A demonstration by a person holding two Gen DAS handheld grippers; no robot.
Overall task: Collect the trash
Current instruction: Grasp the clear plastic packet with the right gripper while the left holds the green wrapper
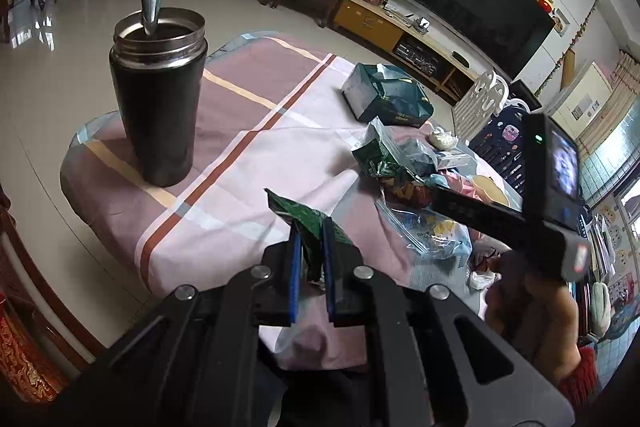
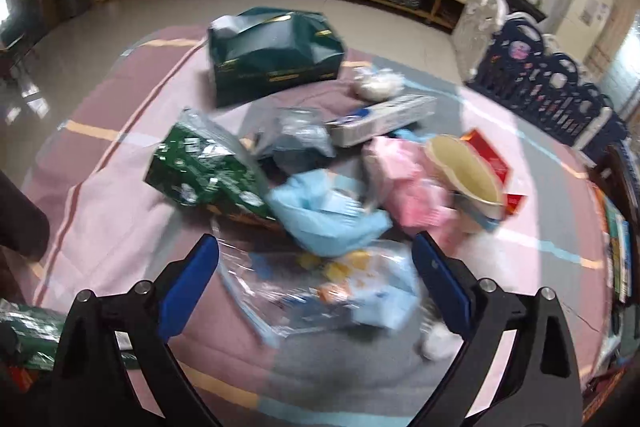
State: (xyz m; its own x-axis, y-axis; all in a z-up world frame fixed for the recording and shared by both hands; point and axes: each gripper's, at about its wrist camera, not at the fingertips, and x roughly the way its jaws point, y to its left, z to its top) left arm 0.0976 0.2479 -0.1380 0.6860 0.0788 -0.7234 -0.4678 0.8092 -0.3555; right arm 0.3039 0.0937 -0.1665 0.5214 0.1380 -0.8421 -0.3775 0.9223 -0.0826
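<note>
Left claw [image 1: 312,259], low in the middle of the left wrist view, pinched tight on a green wrapper [image 1: 306,223] that sticks up between the two blue pads [image 1: 295,275]. Behind it, at upper left of the frame, a tall black cup [image 1: 160,107] standing upright on the striped cloth [image 1: 224,163] of the counter, with a metal spoon [image 1: 153,3] poking out of the top. Right claw [image 2: 316,275], low in the right wrist view, spread wide, holding nothing, just above a clear plastic bag [image 2: 320,291] at lower middle. Trash pile heaped in the middle of that frame: a green foil bag [image 2: 200,167] at left, a light blue bag [image 2: 324,219] in the middle, a pink bag [image 2: 404,183] beside a tipped paper cup [image 2: 464,175] at right. Dark green box [image 2: 272,55] farther back, toward upper middle, with a flat white box [image 2: 384,119] near its right side. Much of the pile blurred.
</note>
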